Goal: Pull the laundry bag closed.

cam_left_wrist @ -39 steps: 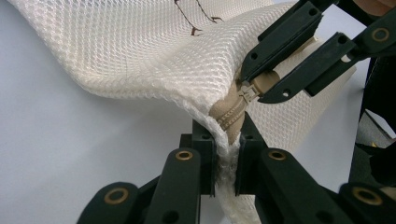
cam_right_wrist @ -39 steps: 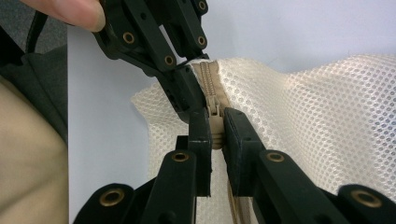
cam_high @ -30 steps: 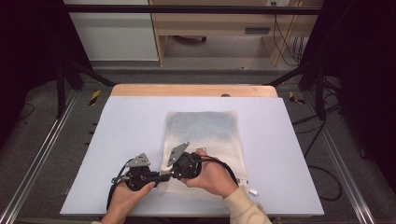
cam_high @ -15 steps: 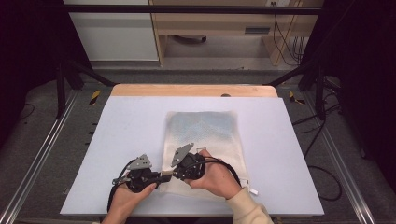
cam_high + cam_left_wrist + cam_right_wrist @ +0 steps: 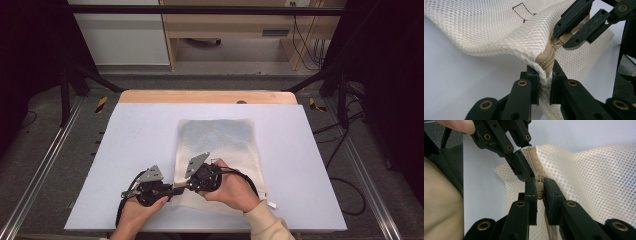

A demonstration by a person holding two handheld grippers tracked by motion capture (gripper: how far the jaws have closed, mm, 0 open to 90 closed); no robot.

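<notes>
A cream mesh bag (image 5: pixel 220 145) lies flat on the white table (image 5: pixel 140 135), with a tan zipper (image 5: pixel 547 58) along its near left edge. My left gripper (image 5: pixel 545 77) is shut on the bag's mesh corner at the zipper's end, and it sits by the bag's near left corner in the high view (image 5: pixel 172 190). My right gripper (image 5: pixel 540 188) is shut on the tan zipper pull (image 5: pixel 539 187), just beyond the left one (image 5: pixel 186 186). The two grippers meet tip to tip. The corner of the bag is lifted off the table between them.
A white tag (image 5: pixel 271 204) sticks out at the bag's near right corner. A wooden strip (image 5: pixel 207 97) edges the table's far side. Metal rails (image 5: pixel 40 165) run along both sides, with cables (image 5: pixel 345 190) on the floor at the right.
</notes>
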